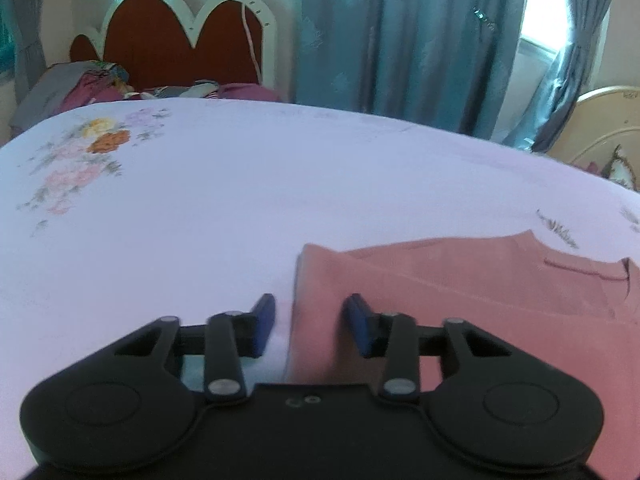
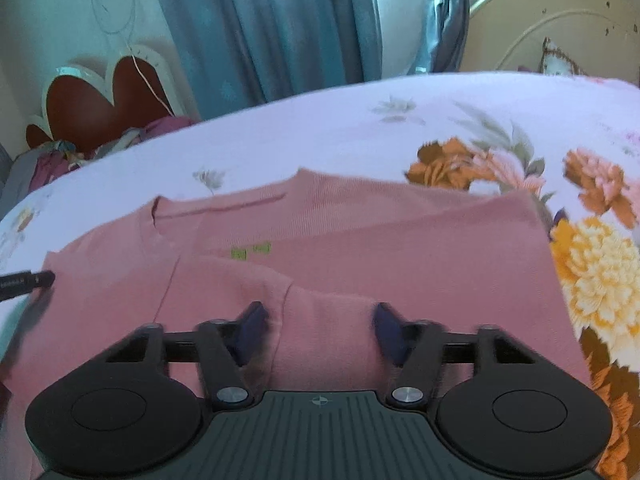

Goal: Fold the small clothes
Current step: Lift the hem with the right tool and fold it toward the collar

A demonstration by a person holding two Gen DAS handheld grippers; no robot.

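A pink small shirt [image 2: 360, 240] lies flat and partly folded on the floral bedsheet [image 2: 320, 128], with a green label [image 2: 252, 251] inside its neck. My right gripper [image 2: 320, 332] hangs low over its near part, open, with a raised fold of the pink cloth between the blue pads [image 2: 250, 330], which do not pinch it. In the left wrist view the shirt [image 1: 460, 300] fills the lower right. My left gripper [image 1: 312, 326] is open astride the shirt's left edge, one pad over the sheet and the other over the cloth.
The pale sheet [image 1: 200, 200] stretches far to the left. Crumpled clothes [image 1: 96, 84] lie by a red and white headboard [image 1: 180, 36]. Blue curtains [image 1: 400, 40] hang behind. A black tip [image 2: 28, 282] pokes in at the shirt's left side.
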